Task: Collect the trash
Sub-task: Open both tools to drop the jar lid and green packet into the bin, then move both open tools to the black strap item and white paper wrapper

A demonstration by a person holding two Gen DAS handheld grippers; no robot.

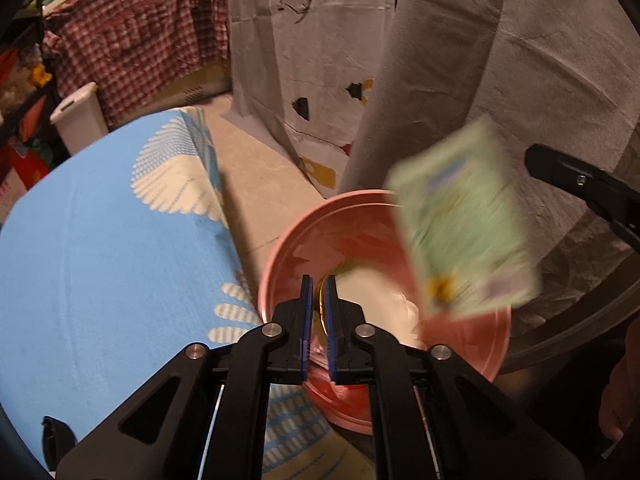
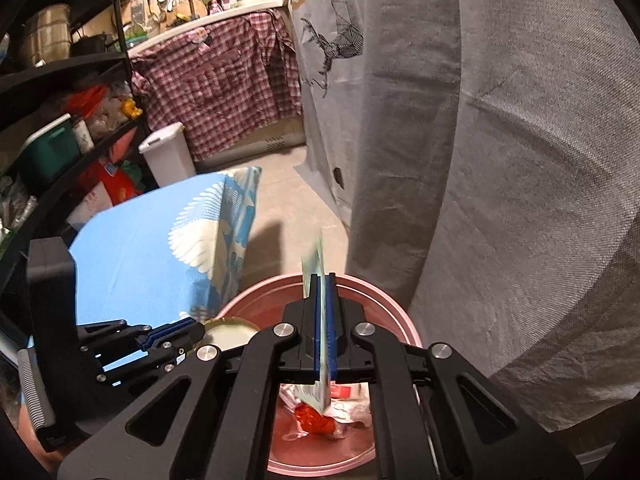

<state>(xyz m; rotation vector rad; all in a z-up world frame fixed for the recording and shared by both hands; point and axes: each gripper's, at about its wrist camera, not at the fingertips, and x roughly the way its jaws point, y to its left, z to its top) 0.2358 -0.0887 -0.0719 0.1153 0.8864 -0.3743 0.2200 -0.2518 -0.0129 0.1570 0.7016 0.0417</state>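
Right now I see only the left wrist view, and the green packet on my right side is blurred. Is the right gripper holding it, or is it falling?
Observer: It is held. In the right wrist view, the right gripper pinches the green packet edge-on between its pads.
Operator: Is it already above the container?
Observer: Yes. The pink bin opens directly under that gripper, and the packet's lower end hangs over its inside.
Operator: What lies inside?
Observer: A crumpled red wrapper and white paper scraps lie on the bottom.
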